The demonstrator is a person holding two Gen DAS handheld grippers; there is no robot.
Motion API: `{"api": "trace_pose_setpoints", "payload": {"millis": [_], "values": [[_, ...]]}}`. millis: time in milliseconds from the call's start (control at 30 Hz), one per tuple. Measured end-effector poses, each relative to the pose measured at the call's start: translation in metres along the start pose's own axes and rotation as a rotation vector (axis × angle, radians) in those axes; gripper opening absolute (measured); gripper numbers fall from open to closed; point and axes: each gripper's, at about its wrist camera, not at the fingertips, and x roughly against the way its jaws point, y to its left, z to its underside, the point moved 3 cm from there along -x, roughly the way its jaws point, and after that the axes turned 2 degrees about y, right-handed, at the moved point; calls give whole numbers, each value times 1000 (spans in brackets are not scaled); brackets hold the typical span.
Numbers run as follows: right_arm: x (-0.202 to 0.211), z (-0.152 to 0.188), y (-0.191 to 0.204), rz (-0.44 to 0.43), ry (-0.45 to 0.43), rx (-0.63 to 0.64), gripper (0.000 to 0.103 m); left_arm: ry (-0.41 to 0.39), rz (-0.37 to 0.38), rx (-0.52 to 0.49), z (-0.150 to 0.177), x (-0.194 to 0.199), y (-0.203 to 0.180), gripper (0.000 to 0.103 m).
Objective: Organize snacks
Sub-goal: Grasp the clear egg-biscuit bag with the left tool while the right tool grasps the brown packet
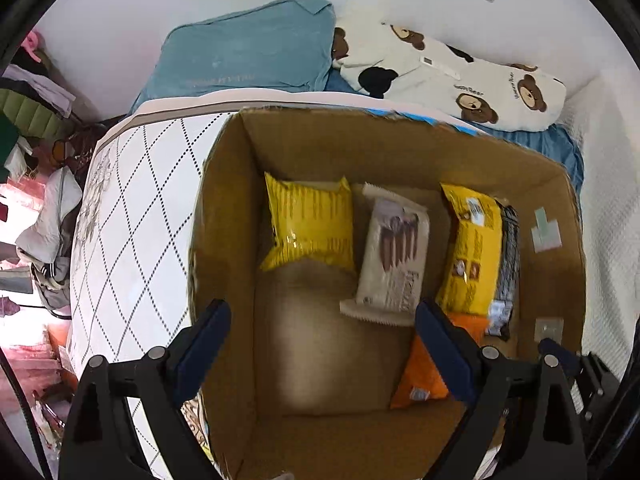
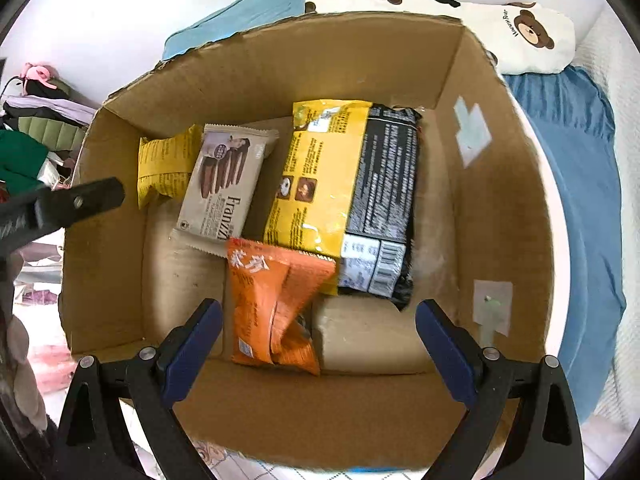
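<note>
So the snacks are all sitting in the open brown cardboard box (image 2: 500,216). The crinkly orange packet (image 2: 276,304) lies right ahead of the right gripper (image 2: 318,334), jaws spread wide and holding nothing. Beyond it are the yellow-and-black bag (image 2: 344,192) and the beige Franzzi wafer pack (image 2: 226,184), then a small yellow pouch (image 2: 164,166) off left. Left gripper (image 1: 322,338) hangs released too, over the box's left wall, quilted white mattress (image 1: 132,208) outside its left finger.

One cardboard box (image 2: 260,64), perhaps five snack packets: two yellow (image 2: 316,176), one beige (image 2: 224,192), one orange (image 2: 272,300), one black (image 2: 384,200).
</note>
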Motion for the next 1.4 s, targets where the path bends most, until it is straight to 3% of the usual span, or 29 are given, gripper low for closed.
{"api": "trace_pose_setpoints", "payload": {"millis": [300, 433, 767, 833, 867, 900, 933, 1200, 1333, 1400], "values": [[29, 26, -3, 1, -66, 13, 99, -79, 52, 4, 41, 38, -2, 94], [55, 38, 0, 1, -129, 20, 99, -150, 68, -4, 58, 64, -2, 94], [117, 80, 9, -87, -287, 20, 99, -247, 98, 5, 114, 103, 8, 94], [122, 93, 9, -138, -306, 19, 93, -243, 65, 0, 126, 97, 14, 94], [122, 101, 9, -165, -314, 18, 78, -233, 36, -11, 134, 91, 18, 94], [119, 108, 10, -179, -310, 17, 71, -280, -105, -152, 137, 85, 25, 94], [113, 115, 10, -185, -295, 16, 66, -257, -125, -168, 142, 75, 30, 94], [28, 169, -4, -207, -123, -132, 66, -23, -300, -349, 157, -32, 75, 94], [-9, 187, -15, -188, -66, -224, 66, 63, -352, -464, 153, -71, 81, 94], [-22, 192, -18, -175, -49, -248, 66, 103, -335, -519, 153, -84, 78, 94]]}}
